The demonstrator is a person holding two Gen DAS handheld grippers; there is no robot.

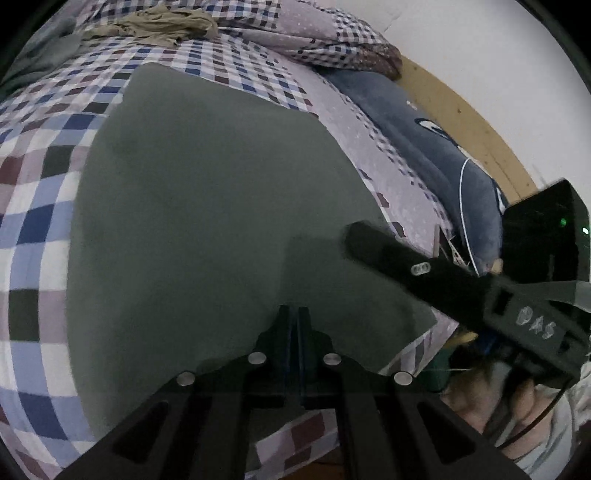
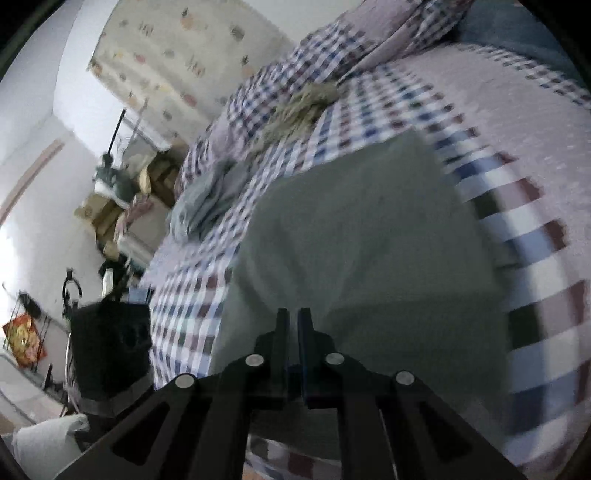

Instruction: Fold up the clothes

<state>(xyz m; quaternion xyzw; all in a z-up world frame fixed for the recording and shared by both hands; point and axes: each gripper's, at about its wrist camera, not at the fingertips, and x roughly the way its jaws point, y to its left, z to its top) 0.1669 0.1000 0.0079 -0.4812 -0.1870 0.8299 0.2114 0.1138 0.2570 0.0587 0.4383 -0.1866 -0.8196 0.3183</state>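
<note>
Here, a grey-green garment [image 1: 207,206] lies spread flat and smooth on a bed covered by a checked sheet [image 1: 40,206] of blue, maroon and white squares. At the far left of the bed a crumpled blue-grey cloth [image 2: 207,199] sits bunched near the edge, and just beyond it a rumpled beige garment [image 1: 162,24] rests at the foot of a checked pillow [image 1: 306,33]. The left gripper [image 1: 293,314] sits low over the near edge of the grey-green garment, its two black fingers drawn together with only a thin slit between them; whether any fabric is pinched in that slit cannot be made out from the left wrist view. To its right, the right gripper [image 1: 354,236] reaches in at a slant above the same garment, its tip near the right hem, held by a person's hand [image 1: 517,402] in a pale sleeve. In its own, motion-blurred view the right gripper [image 2: 293,317] likewise shows its fingers nearly touching over the garment's near edge, possibly with cloth between them, though the blur leaves that unclear. Farther right, a dark blue pillow [image 1: 436,147] lies along the wooden bed frame [image 1: 476,122] beside a white wall.
</note>
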